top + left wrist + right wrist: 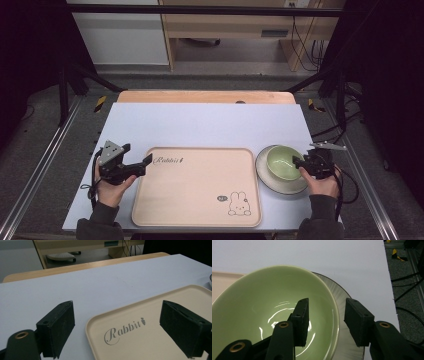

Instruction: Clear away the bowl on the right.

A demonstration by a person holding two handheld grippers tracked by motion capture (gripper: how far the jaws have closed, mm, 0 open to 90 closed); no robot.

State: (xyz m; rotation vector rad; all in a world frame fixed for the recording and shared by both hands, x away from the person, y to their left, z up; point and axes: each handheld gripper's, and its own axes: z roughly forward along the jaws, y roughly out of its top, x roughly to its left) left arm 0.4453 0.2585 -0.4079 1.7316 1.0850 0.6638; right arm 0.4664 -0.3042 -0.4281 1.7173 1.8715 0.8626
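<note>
Both forearms come in from the bottom of the high view, in dark sleeves. The left hand (111, 187) grips the left gripper (148, 159) from below, and the tool points to the right and a little forward. Its jaws stand wide apart — nothing is between them. The right hand (320, 183) holds the right gripper (298, 162), which points to the left. Its jaws are apart too, but with a narrower gap. The grey three-cornered plate sits on top of each gripper, and a cable trails from each.
</note>
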